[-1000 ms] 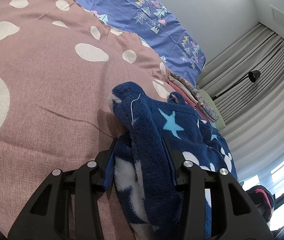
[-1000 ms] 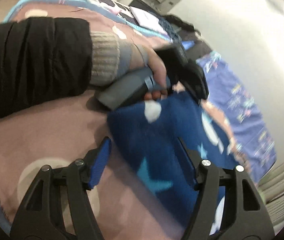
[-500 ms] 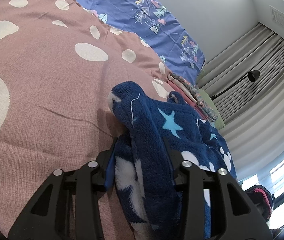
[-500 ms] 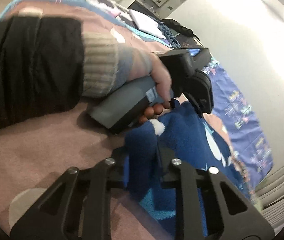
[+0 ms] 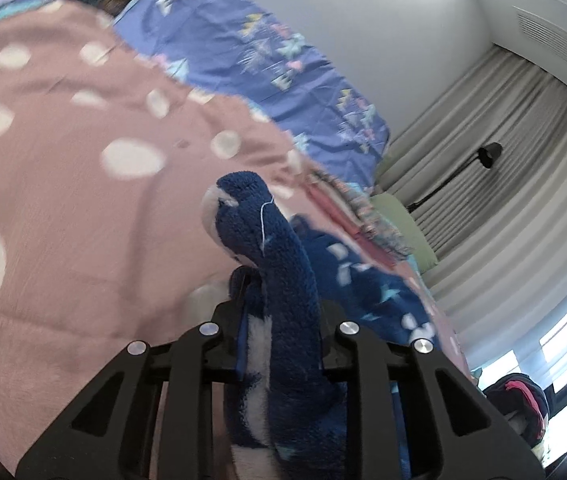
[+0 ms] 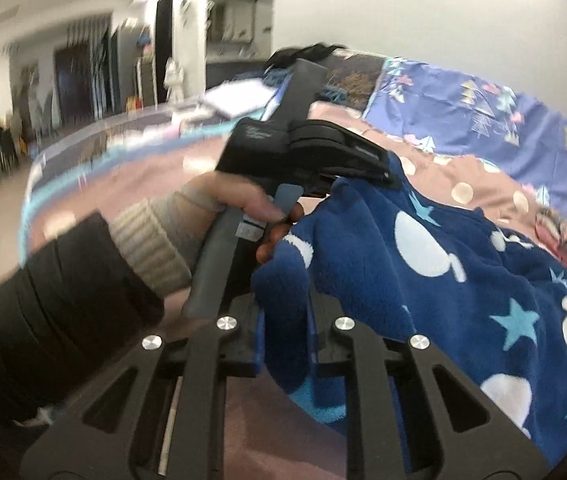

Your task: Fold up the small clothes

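Note:
A dark blue fleece garment with white mouse heads and light blue stars lies on the pink spotted bedspread. My left gripper is closing, and its pads press a bunched edge of the fleece, which stands up between the fingers above the bed. My right gripper is also closing, pinching another edge of the same garment and holding it raised. In the right wrist view a person's hand in a ribbed cuff and black sleeve holds the left gripper's handle just beyond.
A purple-blue patterned quilt lies along the wall. A stack of folded clothes and a green pillow sit past the garment. Curtains and a black lamp stand at the right. A dark bundle lies at the lower right.
My right gripper went from open around the fleece to pinching its edge, then rolled and rose. My left gripper tightened on its bunch and lifted it off the bedspread.

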{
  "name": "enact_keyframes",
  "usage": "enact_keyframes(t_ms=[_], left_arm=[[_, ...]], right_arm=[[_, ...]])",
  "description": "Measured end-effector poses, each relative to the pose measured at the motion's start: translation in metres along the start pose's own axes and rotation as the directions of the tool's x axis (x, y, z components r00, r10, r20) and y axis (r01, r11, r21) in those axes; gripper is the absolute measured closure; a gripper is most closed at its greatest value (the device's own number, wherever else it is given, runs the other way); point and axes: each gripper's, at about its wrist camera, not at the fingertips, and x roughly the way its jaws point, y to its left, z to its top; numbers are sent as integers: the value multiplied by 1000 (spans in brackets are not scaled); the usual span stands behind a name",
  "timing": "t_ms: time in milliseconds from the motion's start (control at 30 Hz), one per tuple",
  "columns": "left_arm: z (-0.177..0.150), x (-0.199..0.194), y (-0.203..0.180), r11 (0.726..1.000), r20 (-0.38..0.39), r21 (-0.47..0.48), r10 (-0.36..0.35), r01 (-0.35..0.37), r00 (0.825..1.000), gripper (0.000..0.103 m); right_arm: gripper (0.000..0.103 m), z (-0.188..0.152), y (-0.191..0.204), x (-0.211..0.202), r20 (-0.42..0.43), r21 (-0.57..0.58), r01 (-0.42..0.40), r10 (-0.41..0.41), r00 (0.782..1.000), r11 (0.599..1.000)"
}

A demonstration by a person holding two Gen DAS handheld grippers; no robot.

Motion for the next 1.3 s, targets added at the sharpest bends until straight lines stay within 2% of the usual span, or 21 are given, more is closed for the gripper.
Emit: enact_keyframes(t_ms=[167,300,400,500,633,700,833,900,1000,1100,1133,1200,1267,1300], left_arm=[[20,8,-78,988,-7,150,24,-23,1000,80],[31,28,-135,971,-31,237,42,-34,999,80],[33,53,-178,953,-58,301,59,-39,997,80],[30,89,-223,928,-100,371,92,-48,991,80],[20,135,-265,900,-159,432,132,-52,978,81],[11,157,-283,882,-185,469,159,-55,970,81],[-14,212,-314,839,-238,537,248,-86,939,83],[-30,239,-323,820,-257,564,291,-101,921,88],[-52,271,-326,820,-322,568,298,-69,898,101],[-79,289,-324,812,-396,584,309,-22,865,101],[-84,291,-326,807,-400,591,310,-16,862,101],[-86,287,-332,807,-406,590,282,13,869,96],[-77,267,-339,813,-388,580,227,45,893,87],[-73,255,-343,804,-366,593,212,52,906,80]], right_arm=[[88,12,-49,-59,117,155,-36,18,993,987],[88,8,-102,-104,195,306,-68,7,981,949],[88,-7,-153,-137,241,443,-108,-2,971,890],[88,-26,-192,-158,267,532,-132,-18,964,836],[88,-63,-240,-184,287,640,-151,-53,956,753],[89,-80,-255,-194,291,674,-153,-69,954,723],[89,-114,-276,-208,278,728,-128,-120,953,674],[89,-134,-289,-211,255,764,-108,-144,956,636],[89,-158,-305,-205,210,816,-88,-151,966,571],[89,-191,-317,-195,177,866,-102,-109,978,489],[89,-198,-317,-194,172,872,-105,-100,980,477],[89,-206,-317,-191,175,878,-117,-85,981,465],[89,-209,-317,-190,189,876,-134,-75,979,463],[89,-208,-317,-191,194,872,-136,-77,978,470]])
